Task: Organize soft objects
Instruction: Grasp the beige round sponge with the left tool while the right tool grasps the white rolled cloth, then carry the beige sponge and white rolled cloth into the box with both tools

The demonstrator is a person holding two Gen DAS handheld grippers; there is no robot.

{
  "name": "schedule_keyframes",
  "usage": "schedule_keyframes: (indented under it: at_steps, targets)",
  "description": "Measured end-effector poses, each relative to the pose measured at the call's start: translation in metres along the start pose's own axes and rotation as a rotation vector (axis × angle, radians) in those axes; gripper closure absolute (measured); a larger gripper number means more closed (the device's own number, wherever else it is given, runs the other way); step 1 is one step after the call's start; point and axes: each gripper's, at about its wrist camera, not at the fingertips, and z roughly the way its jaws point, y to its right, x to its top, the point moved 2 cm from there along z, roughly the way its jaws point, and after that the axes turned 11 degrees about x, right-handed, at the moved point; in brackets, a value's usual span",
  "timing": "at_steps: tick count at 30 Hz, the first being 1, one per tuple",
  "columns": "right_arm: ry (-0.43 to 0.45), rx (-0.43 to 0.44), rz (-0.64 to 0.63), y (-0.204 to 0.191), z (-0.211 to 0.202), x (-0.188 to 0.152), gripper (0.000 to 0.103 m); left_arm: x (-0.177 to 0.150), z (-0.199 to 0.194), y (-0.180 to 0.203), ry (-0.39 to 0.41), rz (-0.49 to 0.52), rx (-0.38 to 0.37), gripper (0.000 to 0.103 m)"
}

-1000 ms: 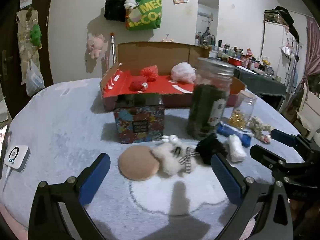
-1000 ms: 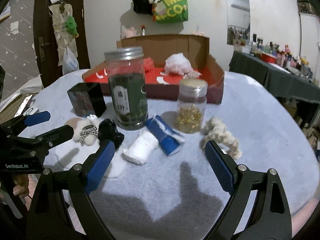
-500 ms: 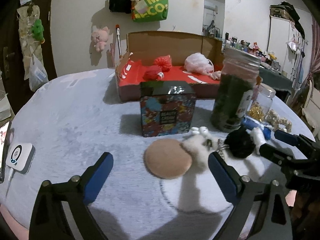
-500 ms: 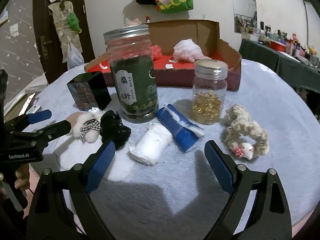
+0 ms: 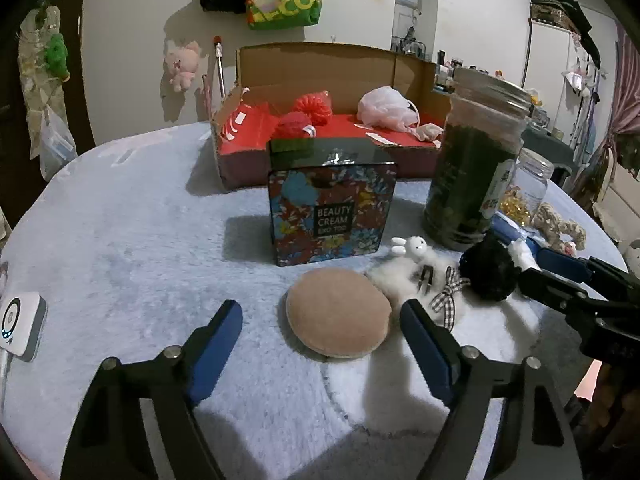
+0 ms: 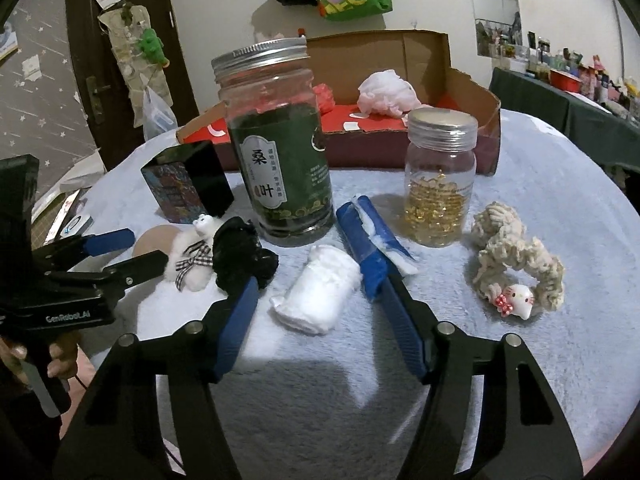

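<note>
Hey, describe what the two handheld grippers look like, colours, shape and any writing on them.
Both are alike: a black frame splitting into two angled arms with silver bolt heads at the joints, each ending in a flat blue finger pad. The left gripper and right gripper show this from their own cameras. In the right wrist view the left gripper's side carries white lettering reading GenRobot.AI. No cables or sleeves are visible.

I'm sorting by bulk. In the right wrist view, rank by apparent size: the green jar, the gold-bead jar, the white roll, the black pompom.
1. Green jar
2. Gold-bead jar
3. White roll and black pompom: alike, and nearer the camera, so unranked.
</note>
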Motion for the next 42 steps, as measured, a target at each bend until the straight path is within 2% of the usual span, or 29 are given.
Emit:
schedule_keyframes:
  at_steps: [10,14,15,19,22,23,24,25,27,32,37,42]
  targets:
    - [0.013,0.048,0.009,-0.007,-0.014,0.000,0.040,0.003,0.005,-0.002,-0.008,0.006,0.000,0.024]
    - [-0.007,0.069,0.006,-0.011,-0.004,0.000,0.041,0.003,0.005,-0.001,-0.010,0.007,0.000,0.024]
    - [-0.009,0.074,0.010,-0.011,-0.002,0.000,0.045,0.003,0.005,-0.001,-0.010,0.007,0.000,0.024]
    - [-0.025,0.046,0.019,-0.006,0.008,0.000,0.046,0.003,0.006,-0.001,-0.013,0.015,-0.005,0.026]
    - [-0.023,0.044,0.026,-0.001,0.007,0.000,0.053,0.001,0.007,-0.001,-0.012,0.023,-0.025,0.037]
    - [-0.023,0.043,0.023,-0.001,0.007,-0.001,0.057,0.001,0.006,-0.001,-0.010,0.029,-0.032,0.051]
    - [-0.024,0.036,0.013,-0.001,0.007,-0.001,0.069,0.001,0.005,0.000,-0.008,0.038,-0.039,0.061]
    - [-0.030,0.029,-0.002,0.000,0.007,-0.002,0.076,0.001,0.004,0.000,-0.008,0.041,-0.047,0.063]
    - [-0.026,0.035,-0.012,0.000,0.004,-0.003,0.085,0.001,0.001,-0.001,-0.017,0.038,-0.065,0.082]
    - [-0.002,0.044,-0.050,-0.005,-0.013,0.002,0.086,0.005,-0.021,0.000,0.007,0.041,-0.084,0.082]
    - [0.014,0.045,-0.068,-0.004,-0.025,0.012,0.086,0.013,-0.040,0.012,0.025,0.045,-0.146,0.082]
    - [0.014,0.089,-0.052,0.001,-0.033,0.021,0.086,0.020,-0.044,0.037,0.020,0.074,-0.224,0.082]
